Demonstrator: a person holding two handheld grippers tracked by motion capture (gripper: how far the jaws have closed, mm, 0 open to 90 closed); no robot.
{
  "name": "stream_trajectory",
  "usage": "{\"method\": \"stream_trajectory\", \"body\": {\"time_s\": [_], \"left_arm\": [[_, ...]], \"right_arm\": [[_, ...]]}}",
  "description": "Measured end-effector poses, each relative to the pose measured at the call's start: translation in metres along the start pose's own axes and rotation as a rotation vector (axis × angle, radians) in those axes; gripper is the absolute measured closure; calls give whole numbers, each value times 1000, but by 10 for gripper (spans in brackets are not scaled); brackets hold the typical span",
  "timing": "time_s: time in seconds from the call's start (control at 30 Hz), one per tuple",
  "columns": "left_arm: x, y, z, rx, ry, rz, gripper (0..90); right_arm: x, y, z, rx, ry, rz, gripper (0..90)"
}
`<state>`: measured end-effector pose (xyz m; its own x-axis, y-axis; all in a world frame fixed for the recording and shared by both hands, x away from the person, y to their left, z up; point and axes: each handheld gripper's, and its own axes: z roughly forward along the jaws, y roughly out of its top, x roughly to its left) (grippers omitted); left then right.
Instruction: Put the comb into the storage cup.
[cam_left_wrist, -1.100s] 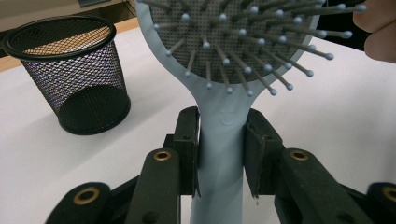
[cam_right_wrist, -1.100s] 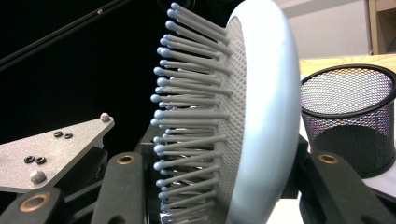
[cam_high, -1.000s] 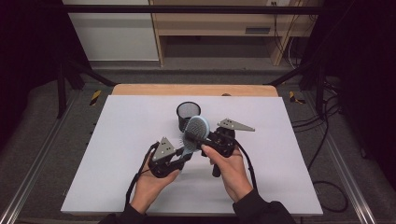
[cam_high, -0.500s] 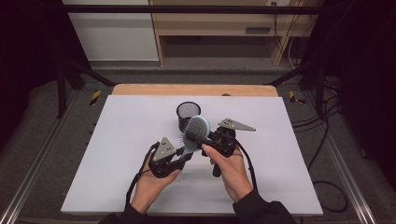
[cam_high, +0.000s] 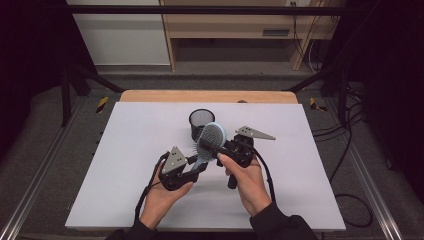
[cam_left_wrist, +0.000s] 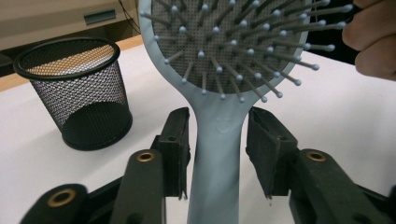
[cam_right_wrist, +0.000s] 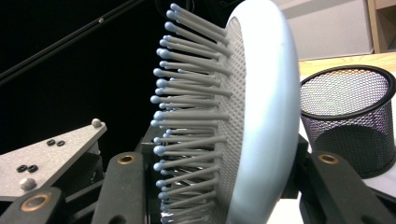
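Right gripper (cam_high: 212, 146) fingers clamp oval bristled hairbrush (cam_left_wrist: 219, 70) head; left gripper (cam_left_wrist: 218, 149) fingers just opening (gaps beside smooth handle).

The hairbrush (cam_left_wrist: 217, 140) is pale blue, with a grey dotted cushion and grey bristles tipped in pale blue. The pen cup (cam_left_wrist: 77, 93) is black wire mesh with a solid black rim. The bench (cam_high: 125, 150) is white on top, with a light wood strip along its far edge. Both hand-held grippers, left (cam_high: 192, 165) and right (cam_high: 215, 148), are black with brass-coloured rivets, and each carries a grey 3-cornered plate. The person's sleeves (cam_high: 277, 227) are black.
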<state>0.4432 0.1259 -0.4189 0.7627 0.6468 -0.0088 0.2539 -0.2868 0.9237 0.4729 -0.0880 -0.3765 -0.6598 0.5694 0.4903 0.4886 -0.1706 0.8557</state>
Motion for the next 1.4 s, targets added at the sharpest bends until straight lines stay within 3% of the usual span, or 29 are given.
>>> {"method": "stream_trajectory", "body": {"time_s": [0.2,0.43,0.57,0.7,0.8,0.87,1.0,1.03,1.07,1.1,1.2,1.4], "left_arm": [[0,1,-2,-14,8,2,528],[7,0,-9,-51,32,-13,393],[13,-2,-21,-77,90,-23,257],[19,-8,-34,-84,116,-33,173],[23,-15,-43,-75,140,-21,161],[31,-28,-58,-74,169,-51,150],[39,-42,-73,-66,197,-49,123],[45,-49,-82,-90,232,-54,122],[45,-49,-82,-90,232,-54,118],[52,-52,-88,-112,259,-77,113],[62,-54,-91,-139,292,-109,102],[69,-60,-90,-118,300,-130,81]], "right_arm": [[-2,2,-2,-5,-8,0,509],[-8,7,-7,-14,-35,-8,509],[-12,13,-10,-21,-54,-14,508],[-15,19,-11,-26,-69,-19,508],[-16,22,-11,-25,-74,-25,508],[-19,30,-9,-32,-86,-30,508],[-20,41,-5,-37,-94,-47,508],[-19,44,-4,-37,-97,-54,507],[-19,47,-3,-39,-100,-58,507],[-18,50,-2,-44,-102,-62,507],[-16,58,0,-53,-105,-72,507],[-14,68,6,-56,-110,-81,506]]}}
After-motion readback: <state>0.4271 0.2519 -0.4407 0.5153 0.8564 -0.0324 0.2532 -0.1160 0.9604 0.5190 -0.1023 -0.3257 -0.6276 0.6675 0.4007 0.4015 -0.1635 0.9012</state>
